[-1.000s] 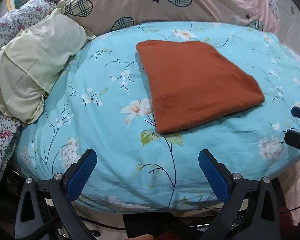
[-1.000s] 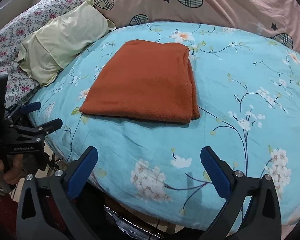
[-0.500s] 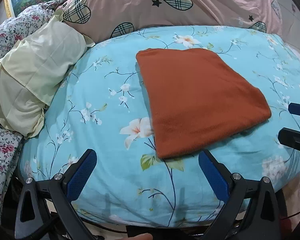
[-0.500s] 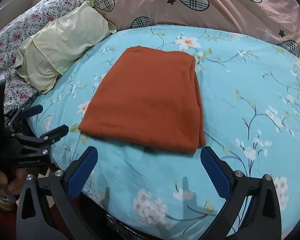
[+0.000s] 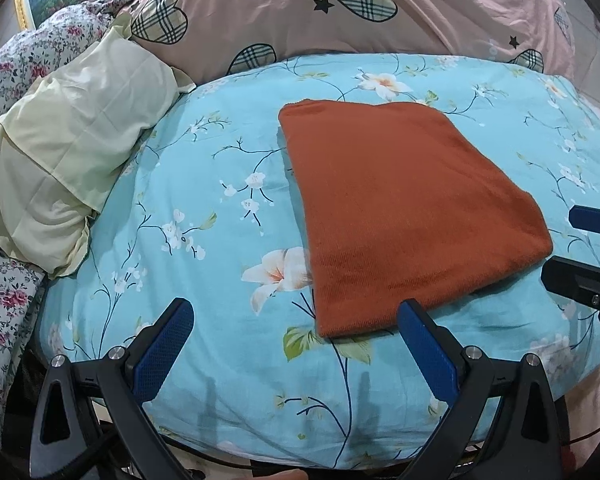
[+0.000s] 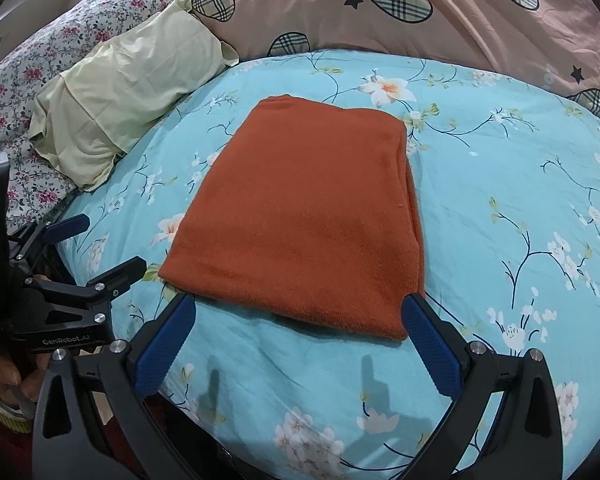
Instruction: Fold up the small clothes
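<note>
A rust-orange knit garment (image 5: 404, 208), folded into a flat rectangle, lies on the light blue floral bedspread (image 5: 204, 208); it also shows in the right wrist view (image 6: 308, 224). My left gripper (image 5: 294, 322) is open and empty, its right finger just short of the garment's near left corner. My right gripper (image 6: 298, 318) is open and empty, its fingers (image 6: 424, 328) straddling the garment's near edge just above the spread. Each gripper shows in the other's view: the right one (image 5: 580, 252) at the far right edge, the left one (image 6: 96, 248) at the left.
A pale yellow pillow (image 5: 68, 160) lies at the left on a floral quilt (image 5: 28, 60). A pink duvet with plaid hearts (image 5: 360, 12) is bunched behind the spread. The bed's near edge drops off just under the grippers.
Both grippers have moved forward toward the garment, which now looms larger and nearer the fingertips. The garment has not moved. Both stay open.
</note>
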